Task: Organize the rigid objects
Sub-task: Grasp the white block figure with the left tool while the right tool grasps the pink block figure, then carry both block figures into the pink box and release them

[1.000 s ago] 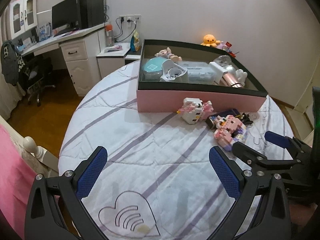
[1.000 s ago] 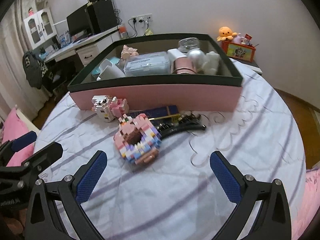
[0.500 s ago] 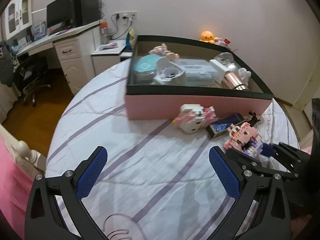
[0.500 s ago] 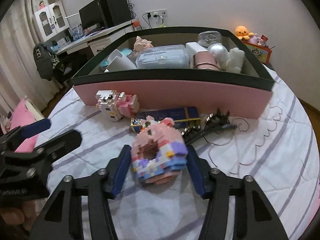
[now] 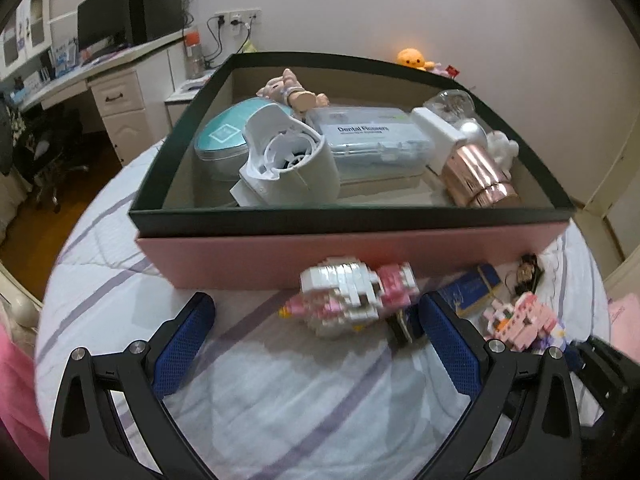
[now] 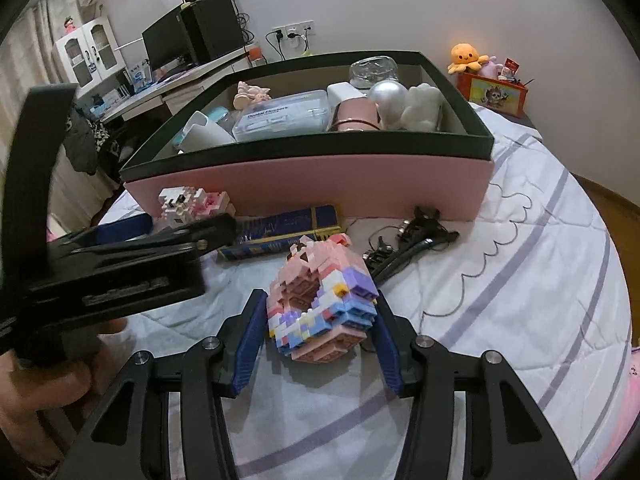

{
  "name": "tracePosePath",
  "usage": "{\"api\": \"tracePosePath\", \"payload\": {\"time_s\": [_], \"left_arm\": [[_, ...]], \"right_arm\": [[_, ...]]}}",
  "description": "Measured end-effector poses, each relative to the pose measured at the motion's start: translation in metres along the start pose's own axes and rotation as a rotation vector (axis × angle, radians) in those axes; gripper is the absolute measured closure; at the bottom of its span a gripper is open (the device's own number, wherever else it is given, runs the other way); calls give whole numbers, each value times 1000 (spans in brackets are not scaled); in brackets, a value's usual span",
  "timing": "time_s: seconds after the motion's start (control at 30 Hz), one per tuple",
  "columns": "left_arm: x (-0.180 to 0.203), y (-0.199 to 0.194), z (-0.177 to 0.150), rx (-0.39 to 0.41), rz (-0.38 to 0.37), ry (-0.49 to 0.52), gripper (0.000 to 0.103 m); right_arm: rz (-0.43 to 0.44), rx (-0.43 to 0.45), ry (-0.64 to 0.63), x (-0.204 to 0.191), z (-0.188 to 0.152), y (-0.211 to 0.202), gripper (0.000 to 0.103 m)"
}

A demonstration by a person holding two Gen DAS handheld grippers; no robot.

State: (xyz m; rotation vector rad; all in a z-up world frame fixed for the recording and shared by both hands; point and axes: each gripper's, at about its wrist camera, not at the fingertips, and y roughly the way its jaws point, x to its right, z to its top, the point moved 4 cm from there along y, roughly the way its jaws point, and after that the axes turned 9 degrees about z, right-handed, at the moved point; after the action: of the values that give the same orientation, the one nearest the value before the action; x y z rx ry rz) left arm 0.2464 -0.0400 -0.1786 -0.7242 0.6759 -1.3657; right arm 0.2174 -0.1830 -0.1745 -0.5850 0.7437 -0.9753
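Observation:
A pink and purple brick figure (image 6: 320, 304) lies on the bed between the pads of my right gripper (image 6: 320, 308). Both pads touch its sides, though the jaws are opening slightly. It also shows in the left wrist view, the brick figure (image 5: 520, 320) at the right. A white and pink brick figure (image 5: 352, 300) lies against the pink box wall (image 5: 240, 256), blurred. My left gripper (image 5: 316, 308) stands open, its fingertips on either side of that figure and not touching it. In the right wrist view the left gripper (image 6: 160, 232) reaches in from the left, held by a hand.
The dark-rimmed pink box (image 6: 320, 184) holds a dental floss case, a teal case, a white device, a rose-gold cylinder and small toys. A flat blue box (image 6: 280, 232) and black cords (image 6: 416, 236) lie in front of it. A desk and floor lie beyond the bed's left edge.
My right gripper went from wide open to closed around the pink and purple brick figure. My left gripper moved forward toward the box, bringing the white and pink figure between its fingertips.

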Motion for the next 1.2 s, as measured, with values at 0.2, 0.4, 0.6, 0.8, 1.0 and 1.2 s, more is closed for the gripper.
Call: {"api": "tracePosePath", "payload": {"time_s": [0.2, 0.4, 0.6, 0.8, 1.0, 1.2], "left_arm": [[-8, -3, -2, 7, -48, -27, 34], [-20, -21, -15, 21, -43, -9, 43], [-39, -43, -30, 34, -32, -22, 43], [-49, -60, -37, 48, -38, -27, 43], [-50, -82, -26, 99, -56, -24, 43], [-47, -104, 13, 193, -68, 0, 43]], "right_arm": [[34, 7, 24, 3, -2, -6, 52], [62, 26, 50, 1, -5, -18, 52], [65, 40, 55, -2, -7, -29, 52], [76, 63, 47, -7, -4, -41, 52], [91, 112, 16, -18, 14, -59, 52], [80, 177, -42, -22, 54, -71, 52]]}}
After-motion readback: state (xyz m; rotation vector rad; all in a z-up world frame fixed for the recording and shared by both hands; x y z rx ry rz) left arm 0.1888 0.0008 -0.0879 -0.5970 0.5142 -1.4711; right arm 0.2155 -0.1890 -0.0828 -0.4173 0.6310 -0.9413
